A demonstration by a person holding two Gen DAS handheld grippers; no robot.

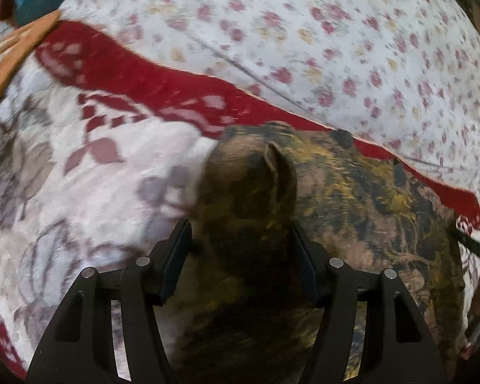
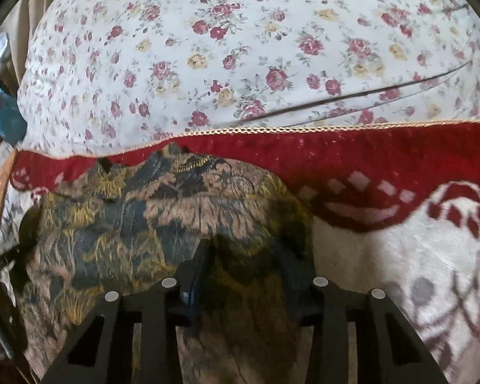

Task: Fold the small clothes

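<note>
Blur over left view, garment [image 1: 352,198] edges cut off. Left gripper [image 1: 240,240] fingers wide, straddling brown-yellow patterned cloth; right gripper [image 2: 243,265] fingers narrower, grip unclear. Rumpled on red-white blanket [image 2: 400,166], floral sheet [image 2: 240,48] beyond.

Support is a bed: white floral sheet [image 2: 240,48] with red and yellow roses fills the upper half of both wrist views. A dark thin cord [image 2: 352,96] lies across the sheet, right of centre in the right wrist view. Over the sheet lies a blanket [image 2: 400,160], red border with braided gold edging, cream field with grey and red pattern toward the lower frame. A patterned garment [image 2: 160,217] in brown, yellow and dark blue lies on the blanket, centre-left in the right view, centre-right in the left view [image 1: 352,192]. An orange cloth [image 1: 12,54] sits at upper left.
</note>
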